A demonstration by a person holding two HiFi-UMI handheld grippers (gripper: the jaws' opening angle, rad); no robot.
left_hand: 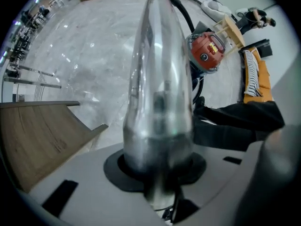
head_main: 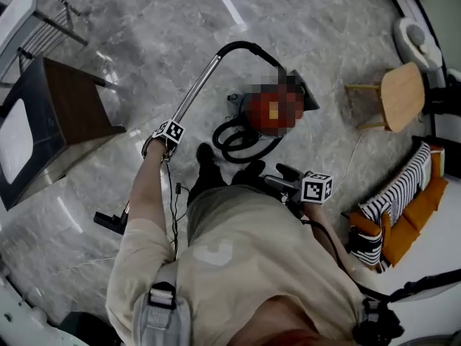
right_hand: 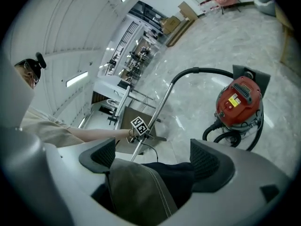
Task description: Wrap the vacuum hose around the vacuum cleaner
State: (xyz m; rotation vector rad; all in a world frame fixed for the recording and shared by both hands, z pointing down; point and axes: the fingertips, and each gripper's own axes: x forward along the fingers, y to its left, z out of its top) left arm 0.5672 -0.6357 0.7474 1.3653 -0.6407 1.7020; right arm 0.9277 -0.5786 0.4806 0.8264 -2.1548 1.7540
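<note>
The red vacuum cleaner [head_main: 253,107] stands on the marble floor ahead of my feet, its black hose [head_main: 238,141] looped on the floor in front of it. A shiny metal wand [head_main: 194,92] slants from the floor nozzle [head_main: 108,222] up to a black curved hose end. My left gripper [head_main: 155,144] is shut on that wand [left_hand: 157,88], which fills the middle of the left gripper view. My right gripper [head_main: 288,179] is near my right hip, open [right_hand: 153,161], with only my trousers behind the jaws. The right gripper view shows the cleaner [right_hand: 240,100], the wand [right_hand: 155,112] and the hose [right_hand: 225,135].
A dark wooden table [head_main: 57,114] stands at the left, close to the wand. A small wooden stool [head_main: 400,96] is right of the cleaner. A striped cushion on an orange seat [head_main: 400,193] lies at the right. A thin cord [head_main: 353,157] trails across the floor.
</note>
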